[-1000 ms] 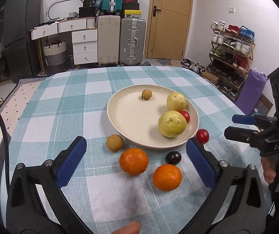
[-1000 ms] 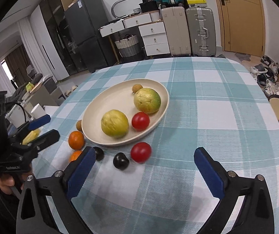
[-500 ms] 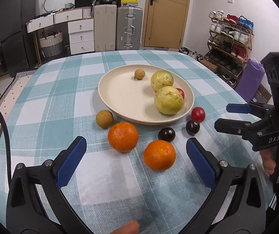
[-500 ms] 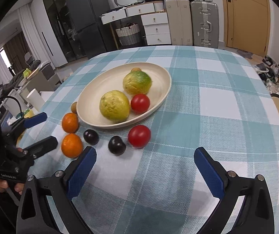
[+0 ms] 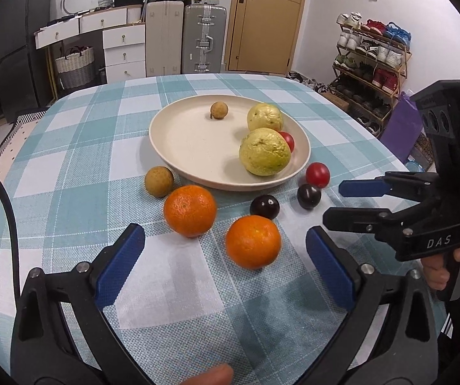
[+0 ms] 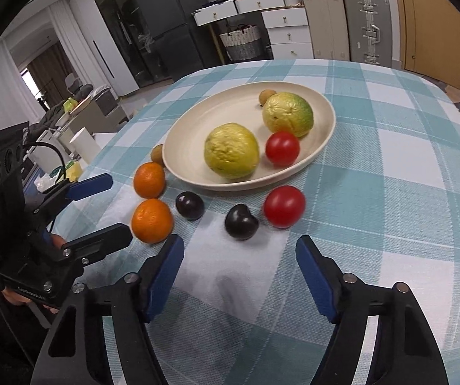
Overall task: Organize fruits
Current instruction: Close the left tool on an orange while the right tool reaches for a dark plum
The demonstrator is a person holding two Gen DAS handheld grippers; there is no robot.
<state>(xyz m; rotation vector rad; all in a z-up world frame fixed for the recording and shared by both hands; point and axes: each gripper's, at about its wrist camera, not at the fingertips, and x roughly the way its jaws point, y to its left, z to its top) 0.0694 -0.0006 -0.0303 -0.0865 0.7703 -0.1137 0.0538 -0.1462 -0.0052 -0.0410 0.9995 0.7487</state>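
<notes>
A cream plate [image 5: 194, 147] [image 6: 194, 138] on the checked tablecloth holds two yellow-green guavas [image 5: 264, 155] [image 6: 231, 150], a red tomato [image 6: 282, 148] and a small brown longan [image 5: 219, 109]. On the cloth in front lie two oranges [image 5: 189, 210] [image 5: 253, 241], two dark plums [image 5: 264, 206] [image 5: 308, 195], a red tomato [image 5: 317, 175] [image 6: 283, 206] and a longan [image 5: 159, 181]. My left gripper [image 5: 225, 258] is open and empty, just short of the oranges. My right gripper [image 6: 239, 264] is open and empty, just short of a plum [image 6: 241, 222].
The round table's cloth [image 5: 85, 147] drops off at all sides. Suitcases [image 5: 202, 38], drawers and a door stand behind it. A shoe rack [image 5: 368, 64] is at the right. A fridge [image 6: 162, 29] and clutter are at the left.
Both grippers have moved forward and down towards the loose fruit, which now looks larger. Both stay open and empty. The fruit has not moved.
</notes>
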